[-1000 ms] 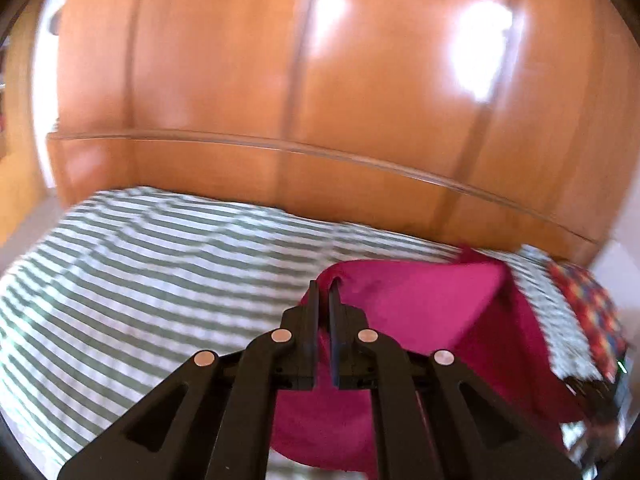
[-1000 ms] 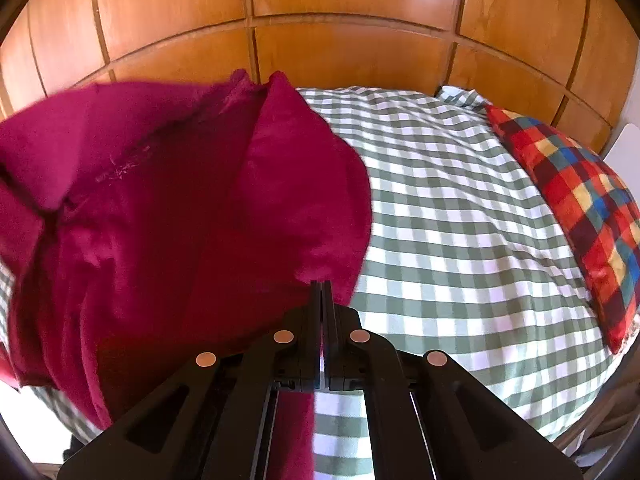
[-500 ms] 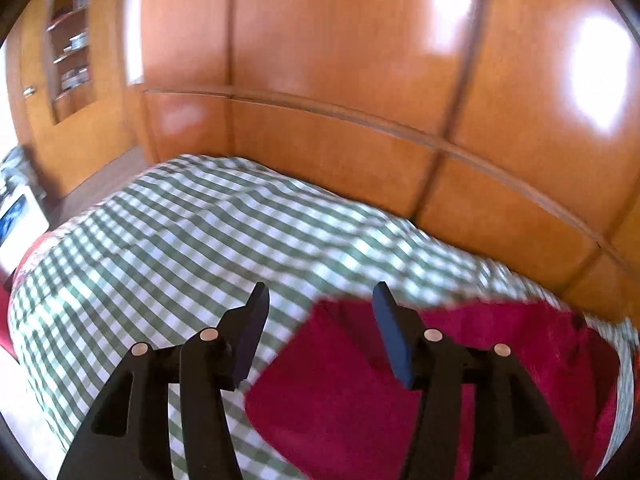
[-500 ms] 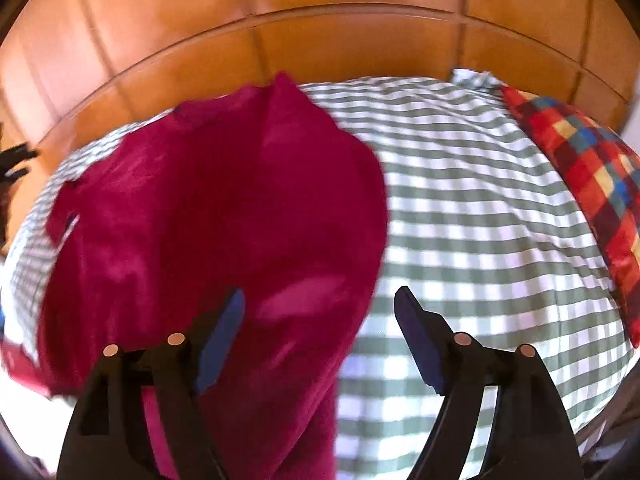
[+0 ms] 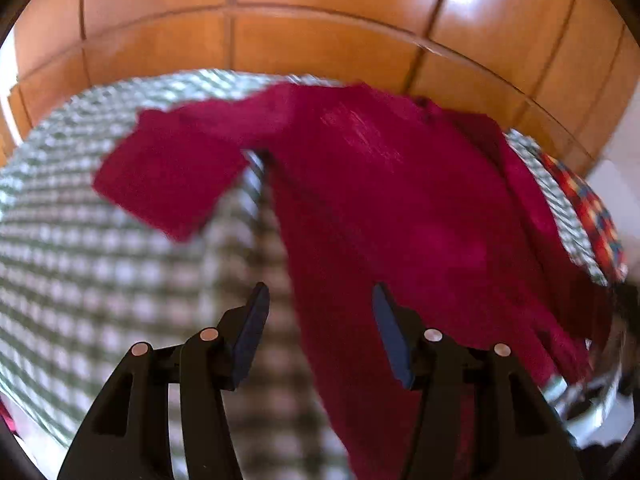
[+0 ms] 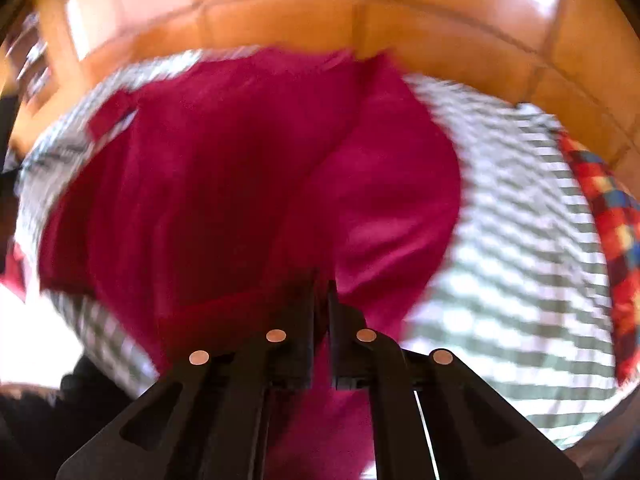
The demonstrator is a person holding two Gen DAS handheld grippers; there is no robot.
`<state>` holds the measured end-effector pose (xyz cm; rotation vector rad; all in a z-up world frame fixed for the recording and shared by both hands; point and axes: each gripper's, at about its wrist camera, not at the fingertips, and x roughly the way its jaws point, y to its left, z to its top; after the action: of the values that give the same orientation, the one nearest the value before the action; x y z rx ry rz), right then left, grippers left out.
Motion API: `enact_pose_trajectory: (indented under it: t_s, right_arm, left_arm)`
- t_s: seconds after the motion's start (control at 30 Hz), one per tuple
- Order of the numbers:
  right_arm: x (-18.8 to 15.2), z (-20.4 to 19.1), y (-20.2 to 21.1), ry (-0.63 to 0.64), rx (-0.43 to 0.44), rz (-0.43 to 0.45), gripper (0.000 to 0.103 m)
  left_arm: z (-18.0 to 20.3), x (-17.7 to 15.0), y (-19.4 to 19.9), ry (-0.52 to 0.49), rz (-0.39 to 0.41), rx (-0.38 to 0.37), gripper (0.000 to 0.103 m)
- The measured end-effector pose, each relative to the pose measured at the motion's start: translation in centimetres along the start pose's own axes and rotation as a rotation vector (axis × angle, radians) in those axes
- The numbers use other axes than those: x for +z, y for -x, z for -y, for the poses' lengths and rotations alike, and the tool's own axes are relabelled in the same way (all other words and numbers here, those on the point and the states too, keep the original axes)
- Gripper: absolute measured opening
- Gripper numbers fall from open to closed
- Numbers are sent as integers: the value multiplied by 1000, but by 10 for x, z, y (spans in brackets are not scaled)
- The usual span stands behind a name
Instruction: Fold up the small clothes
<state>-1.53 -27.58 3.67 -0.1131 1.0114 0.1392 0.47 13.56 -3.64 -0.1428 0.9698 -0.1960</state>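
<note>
The red shirt [image 5: 400, 208] lies spread on the checked bedspread [image 5: 100, 272], long axis running away from both grippers toward the wooden headboard [image 5: 320, 40]. The left gripper [image 5: 318, 332] hangs with fingers spread over the shirt's left edge, nothing between them. The right gripper [image 6: 322, 304] has its fingers pressed together, pinching the near hem. Bare bedspread lies on both sides; a plaid pillow [image 6: 612, 216] lies at far right.

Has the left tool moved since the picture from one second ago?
Yes. The left tool has tipped down toward the bed: the wooden wall panels fill less of its view now, and the red garment fills more.
</note>
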Motion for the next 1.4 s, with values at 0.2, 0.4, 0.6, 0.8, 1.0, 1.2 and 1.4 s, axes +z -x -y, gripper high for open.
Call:
enact_pose_trajectory:
  t_s: [0.2,0.4,0.6,0.8,1.0,1.2,1.4]
  right_arm:
    - [38,89,-6,-114,-221,72,4]
    - [77,172,-56,-186,-488,45,4]
    - [97,225,-81,-333,-469,17,24]
    - [73,194,-49,-329,-431,89,82]
    - [9,123,-31,-296,37,-34,75]
    - [-46,44,-40,-195,244,-203,43]
    - [-25,20,5,-68,248,-125,7]
  left_arm:
    - [18,-31,5,1,-60,-61,53]
    - [24,-47,5,1,-92,-36,53]
    - [32,-56,2,-47,-115,-14,53]
    - [27,-61,-1,-33,-121,-23,53]
    - [23,-64,-1,-12,-99,-49,42]
    - [26,-64,3,-4,-72,-58,12]
    - [19,-43,42,49,18,-146,10]
